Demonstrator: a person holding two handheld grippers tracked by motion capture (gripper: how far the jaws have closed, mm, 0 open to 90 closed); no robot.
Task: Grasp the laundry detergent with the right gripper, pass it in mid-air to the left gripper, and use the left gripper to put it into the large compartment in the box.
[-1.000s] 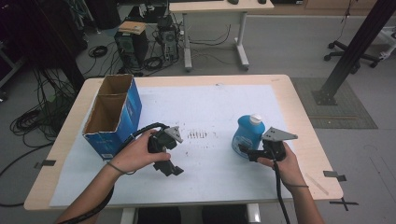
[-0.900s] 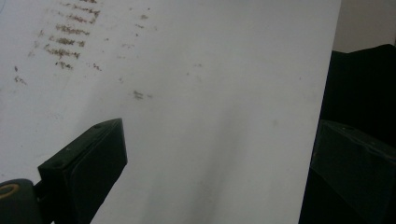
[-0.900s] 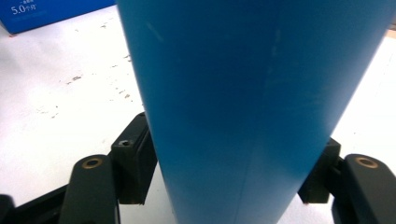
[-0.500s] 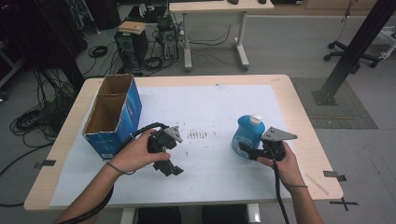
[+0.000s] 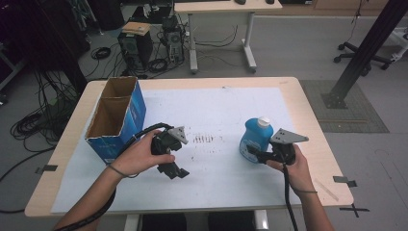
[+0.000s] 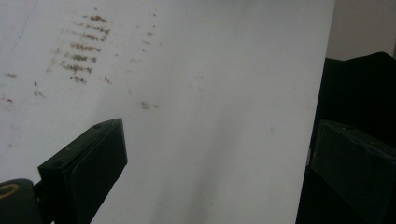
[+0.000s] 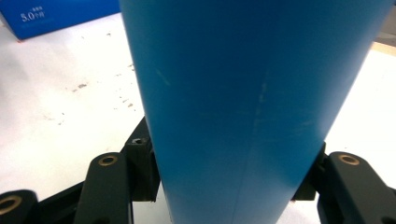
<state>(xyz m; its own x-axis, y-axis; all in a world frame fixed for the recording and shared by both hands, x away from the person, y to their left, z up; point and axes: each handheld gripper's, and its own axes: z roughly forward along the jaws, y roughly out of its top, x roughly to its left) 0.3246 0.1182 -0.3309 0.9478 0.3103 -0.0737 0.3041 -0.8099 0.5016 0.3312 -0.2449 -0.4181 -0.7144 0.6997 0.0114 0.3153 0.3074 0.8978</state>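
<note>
The blue bottle [image 5: 255, 138] with a white cap stands upright on the white sheet [image 5: 226, 115] that covers the counter [image 5: 308, 110], toward the sheet's 4 o'clock part. The right hand-held gripper [image 5: 252, 153] comes at it from 4 o'clock and is clamped on its lower body; its jaws have just been closing, with the bottle between them. In the right gripper view the bottle's blue wall [image 7: 252, 93] rises between the two black jaws, which press on it from either side.

Well apart, toward 9 o'clock from the bottle, the left hand-held gripper [image 5: 177, 171] rests in the person's left hand [image 5: 139, 156] near the sheet's 7 o'clock part, pointing toward 5 o'clock. In the left gripper view its jaws stand apart with nothing between them, above bare white sheet.

Between the two grippers lies a patch of brown smudges [image 5: 204, 139]. At the sheet's 9 o'clock edge stands an open blue cardboard box [image 5: 118, 118], just beside the left hand.
</note>
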